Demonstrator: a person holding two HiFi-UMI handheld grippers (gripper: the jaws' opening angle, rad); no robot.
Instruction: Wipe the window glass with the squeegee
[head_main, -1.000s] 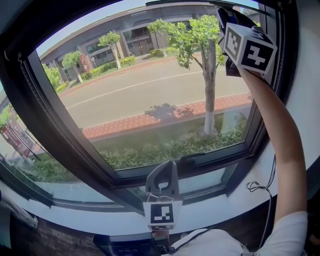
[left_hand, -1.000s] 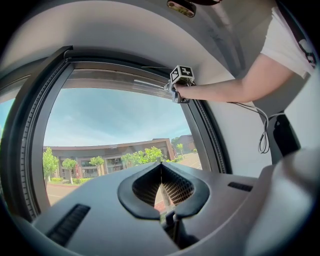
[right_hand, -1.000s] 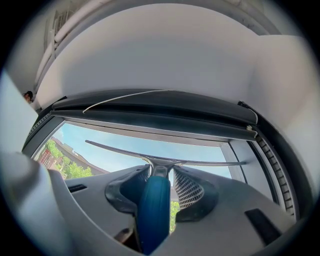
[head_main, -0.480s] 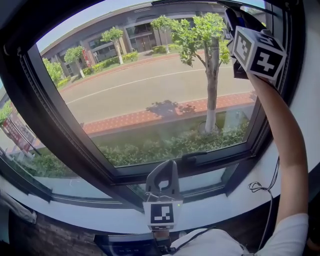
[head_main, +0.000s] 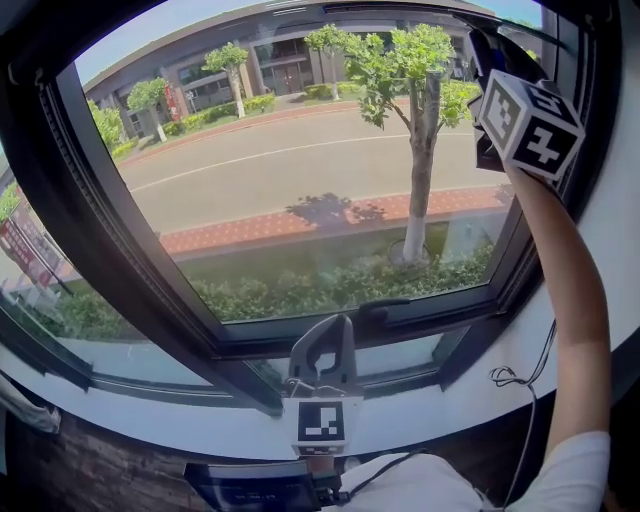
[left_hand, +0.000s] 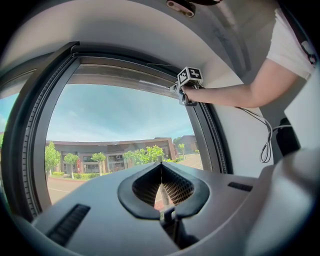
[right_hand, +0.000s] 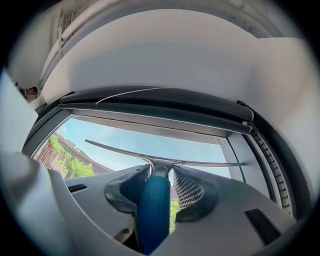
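Note:
The window glass (head_main: 300, 180) fills the head view, with a street and trees behind it. My right gripper (head_main: 485, 60) is raised to the pane's top right corner, mostly hidden behind its marker cube (head_main: 530, 125). In the right gripper view, my right gripper (right_hand: 162, 175) is shut on the squeegee's blue handle (right_hand: 154, 210), and the long thin blade (right_hand: 165, 159) lies across the glass just under the top frame. My left gripper (head_main: 322, 355) stays low by the sill, away from the glass. Its jaws meet at the tips with nothing between them (left_hand: 161, 167).
A black window frame (head_main: 130, 270) surrounds the pane, and its right post (head_main: 590, 150) is close to my right gripper. A black latch handle (head_main: 385, 308) sits on the bottom rail. Below runs a white sill (head_main: 450, 400), with a thin cable (head_main: 520, 380) hanging at the right.
My right gripper with the squeegee has shifted to the right and slightly down along the top of the pane. The left gripper has stayed where it was.

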